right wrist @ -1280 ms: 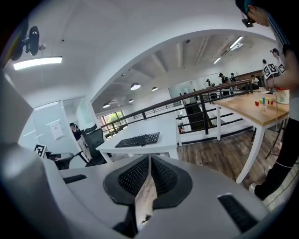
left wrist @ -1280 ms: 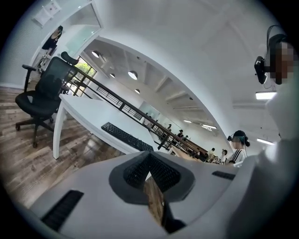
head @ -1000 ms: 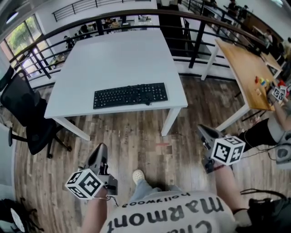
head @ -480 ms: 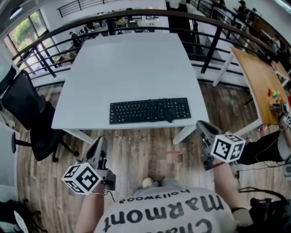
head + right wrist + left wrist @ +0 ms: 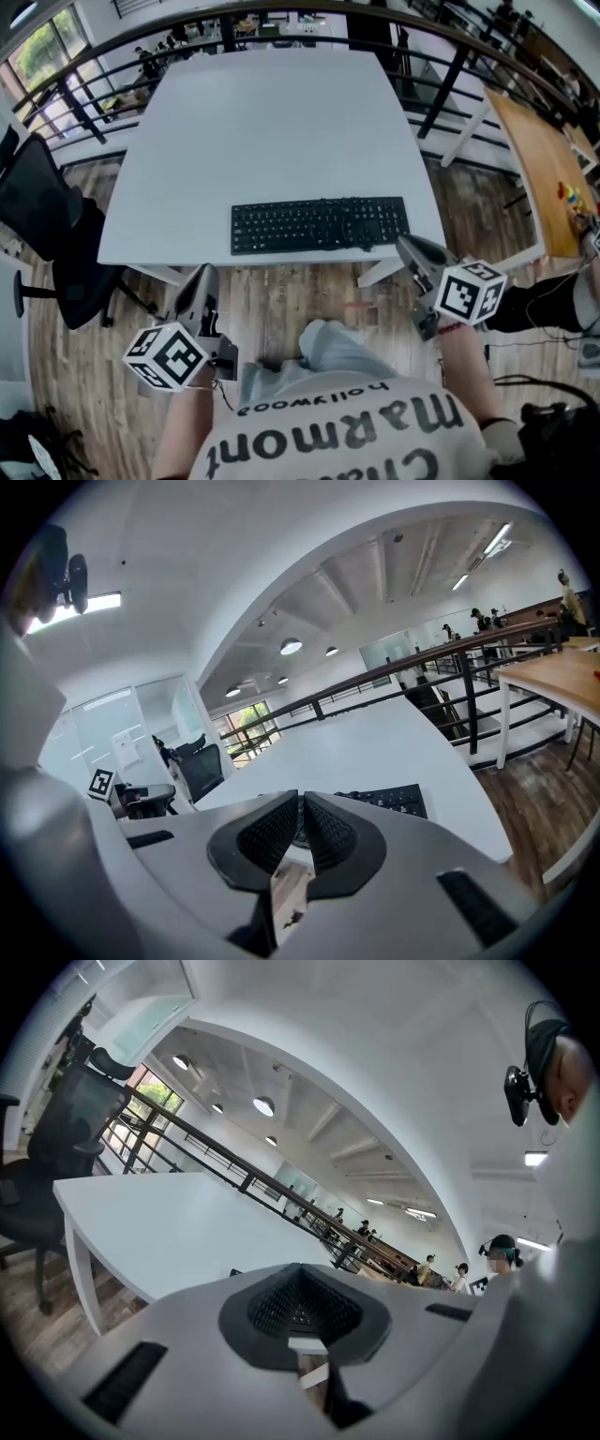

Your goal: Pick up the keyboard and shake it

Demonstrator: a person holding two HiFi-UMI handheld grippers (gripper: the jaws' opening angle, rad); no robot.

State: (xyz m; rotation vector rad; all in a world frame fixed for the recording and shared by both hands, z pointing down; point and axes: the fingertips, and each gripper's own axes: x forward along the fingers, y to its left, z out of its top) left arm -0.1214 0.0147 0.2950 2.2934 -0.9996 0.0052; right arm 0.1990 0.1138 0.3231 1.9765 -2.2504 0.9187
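Both grippers are empty right now. The left gripper has its jaws pressed together with nothing in them, and it's the same for the right gripper, whose pads meet with only a hairline between them. They'll need to open before anything happens.

The keyboard lies flat near the front edge of the table, ahead of both sets of jaws and untouched. Its right end sits just past the right jaws' tips. The left jaws are further off, short of the table edge and out to the side of the keyboard's left end.

My guess on handling: it looks like a long, thin, rigid plastic slab, probably light, so lifting should be easy. The catch is that smooth plastic slips and the keys give under pressure. I'd grab the two short ends, one per gripper, pinching the frame top to bottom rather than squeezing across keycaps. A one-sided hold would let it swing once the shaking starts, so even holds at both ends seem the safer bet.
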